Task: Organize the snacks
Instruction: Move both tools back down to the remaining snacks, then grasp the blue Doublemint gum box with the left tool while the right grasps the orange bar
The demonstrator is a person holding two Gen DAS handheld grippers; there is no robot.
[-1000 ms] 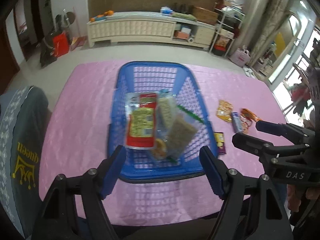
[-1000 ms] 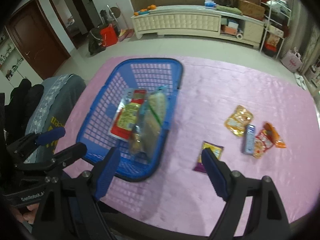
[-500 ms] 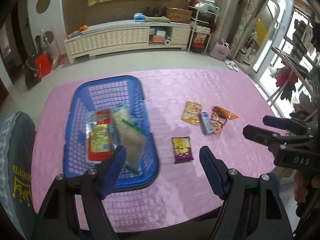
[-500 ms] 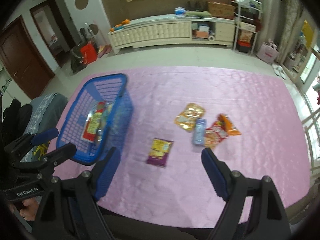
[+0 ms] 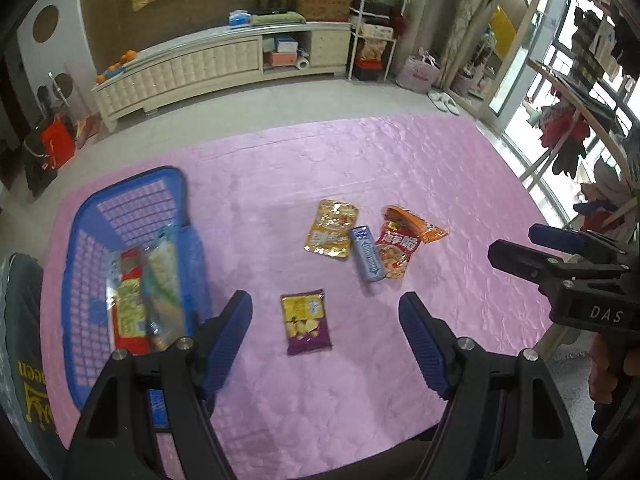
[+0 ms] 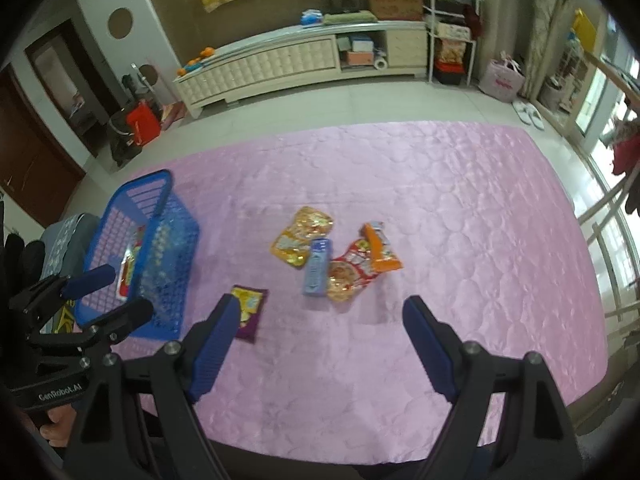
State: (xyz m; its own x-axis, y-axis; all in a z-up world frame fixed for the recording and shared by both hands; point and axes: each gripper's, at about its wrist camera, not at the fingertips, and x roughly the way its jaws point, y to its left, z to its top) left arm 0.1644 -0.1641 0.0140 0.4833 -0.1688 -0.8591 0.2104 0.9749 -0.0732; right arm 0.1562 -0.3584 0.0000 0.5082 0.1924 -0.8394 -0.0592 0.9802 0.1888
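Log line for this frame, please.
left gripper: open, empty | right gripper: open, empty | blue basket: holds packets | purple packet: on pink cloth, nearest

Pink quilted table (image 5: 400, 168) with blue basket (image 5: 80, 248), five loose snack packets (image 5: 306, 322).

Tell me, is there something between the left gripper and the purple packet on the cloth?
Nothing visible. The left gripper is open above the purple packet, which lies alone on the pink cloth, apart from the basket and the other packets.
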